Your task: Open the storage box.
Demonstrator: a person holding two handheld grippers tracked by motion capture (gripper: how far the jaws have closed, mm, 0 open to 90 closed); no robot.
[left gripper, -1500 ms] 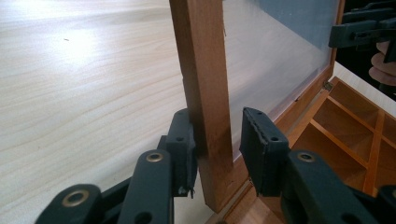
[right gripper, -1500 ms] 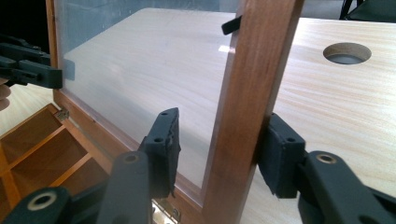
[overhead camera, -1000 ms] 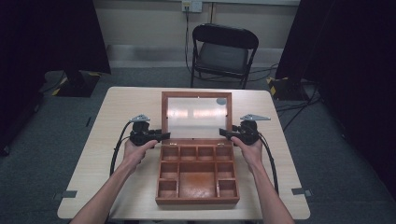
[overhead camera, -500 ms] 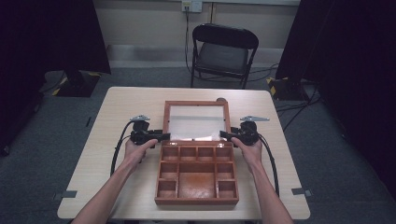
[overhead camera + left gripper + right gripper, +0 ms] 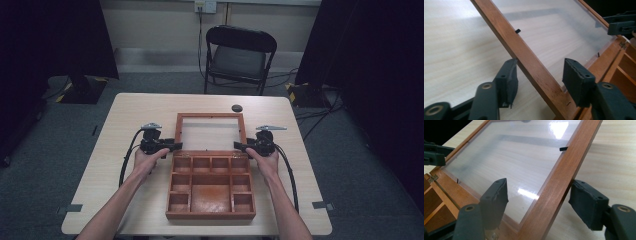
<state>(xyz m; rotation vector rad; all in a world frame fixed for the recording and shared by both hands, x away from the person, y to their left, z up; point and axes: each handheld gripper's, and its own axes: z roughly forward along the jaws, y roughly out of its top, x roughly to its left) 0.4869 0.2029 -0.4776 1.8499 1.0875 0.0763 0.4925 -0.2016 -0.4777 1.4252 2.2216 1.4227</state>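
The glazed lid [image 5: 210, 132] of the wooden box [image 5: 210, 187] lay back; each side rail sat between the released jaws of the left gripper [image 5: 170, 145] and right gripper [image 5: 241, 146].

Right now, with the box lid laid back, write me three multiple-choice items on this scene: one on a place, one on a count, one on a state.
1. Where is the small dark round object?
A. on the table beyond the lid
B. in a box compartment
C. on the chair

2. How many compartments run along the box's top row, next to the hinges?
A. two
B. four
C. six

3. How do the left gripper's jaws stand on the lid frame?
A. clamped tight
B. open, one jaw on each side of the rail
C. well clear of the lid

Answers:
1 A, in the high view it sits on the table past the lid's far edge.
2 B, four small cells show there.
3 B, the left gripper view shows gaps between pads and wood.
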